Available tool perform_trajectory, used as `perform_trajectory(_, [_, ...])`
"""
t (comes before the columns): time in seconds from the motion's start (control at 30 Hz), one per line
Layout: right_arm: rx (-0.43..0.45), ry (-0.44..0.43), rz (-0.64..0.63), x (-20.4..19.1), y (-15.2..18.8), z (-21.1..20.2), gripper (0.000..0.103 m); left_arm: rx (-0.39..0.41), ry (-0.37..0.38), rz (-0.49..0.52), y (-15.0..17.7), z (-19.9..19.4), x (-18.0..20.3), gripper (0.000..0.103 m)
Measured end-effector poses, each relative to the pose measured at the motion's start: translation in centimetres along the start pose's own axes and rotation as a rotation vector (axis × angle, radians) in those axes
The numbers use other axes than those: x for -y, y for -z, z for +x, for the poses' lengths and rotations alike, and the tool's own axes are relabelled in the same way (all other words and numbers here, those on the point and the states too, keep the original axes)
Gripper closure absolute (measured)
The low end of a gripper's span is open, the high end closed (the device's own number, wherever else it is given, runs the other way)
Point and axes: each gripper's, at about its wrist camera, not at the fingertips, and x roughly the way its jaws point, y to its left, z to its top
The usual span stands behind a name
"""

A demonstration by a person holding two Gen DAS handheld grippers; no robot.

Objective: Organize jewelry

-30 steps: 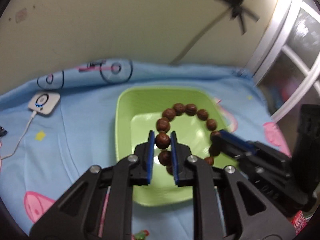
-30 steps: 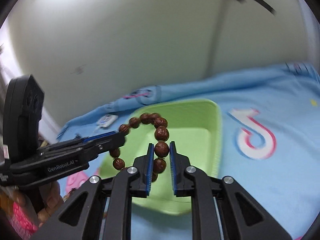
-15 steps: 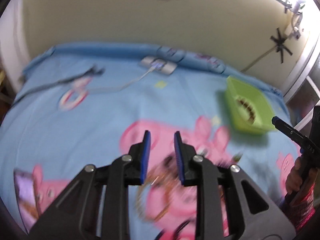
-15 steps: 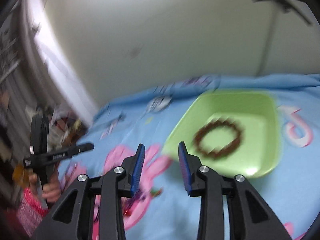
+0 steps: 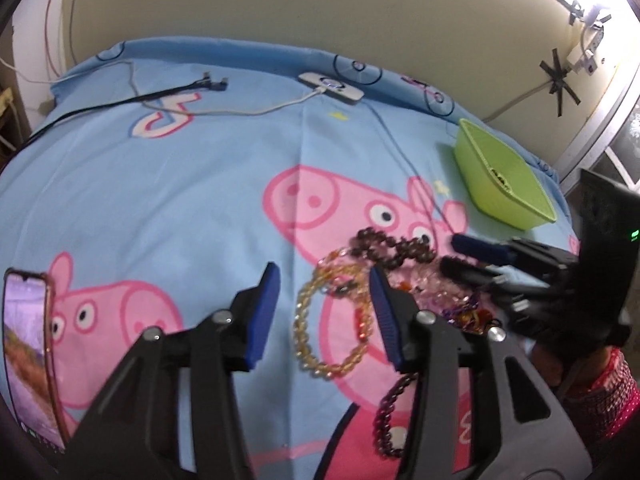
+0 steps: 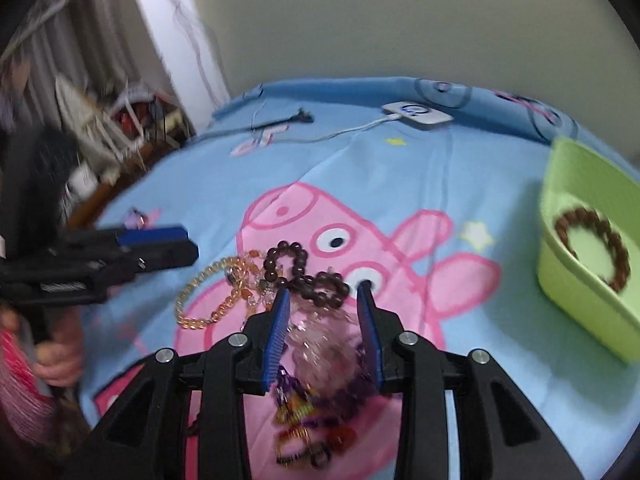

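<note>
A pile of bracelets lies on the blue cartoon-print sheet: an amber bead strand [image 5: 320, 320] [image 6: 208, 292], a dark brown bead bracelet [image 5: 394, 246] [image 6: 304, 272], clear pink beads [image 6: 320, 344] and a dark purple strand [image 5: 390, 412]. My left gripper [image 5: 324, 280] is open and empty above the amber strand. My right gripper [image 6: 322, 294] is open and empty over the pink beads. A green tray [image 5: 504, 176] [image 6: 560, 280] at the right holds one brown bead bracelet [image 6: 596, 240].
A white charger puck [image 5: 332, 86] [image 6: 416, 114] with its cable and a black cable [image 5: 160, 94] lie at the far side of the bed. A phone [image 5: 28, 352] lies at the left edge. Cluttered shelves [image 6: 112, 120] stand beyond the bed's left side.
Both grippers let go of the brown bracelet into the green tray, opened, and swung away from the tray to above the bracelet pile.
</note>
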Motion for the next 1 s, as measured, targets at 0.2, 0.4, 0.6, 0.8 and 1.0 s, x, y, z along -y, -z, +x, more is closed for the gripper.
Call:
perform_trajectory(0.2, [-0.055, -0.086, 0.139, 2.5, -1.1, 2.5, 0.103, 0.02, -0.019, 0.056, -0.2, 0.0, 0.6, 0.058])
perform_trajectory(0.4, [-0.037, -0.321, 0.392, 6.0, -1.4, 0.8, 0.103, 0.007, 0.045, 0.141, -1.1, 1.7, 3.1, 0.042])
perform_trajectory(0.6, [0.017, -0.346, 0.405, 7.0, -2.0, -2.4, 0.103, 0.022, 0.092, 0.148, -2.2, 2.9, 5.4, 0.042])
perform_trajectory(0.8, [0.102, -0.36, 0.423, 8.8, -2.7, -6.5, 0.103, 0.023, 0.214, 0.25, -2.6, 3.2, 10.4, 0.042])
perform_trajectory(1.0, [0.178, -0.365, 0.46, 11.4, -2.2, -10.6, 0.103, 0.106, 0.173, 0.375, -4.4, 4.4, 16.6, 0.073])
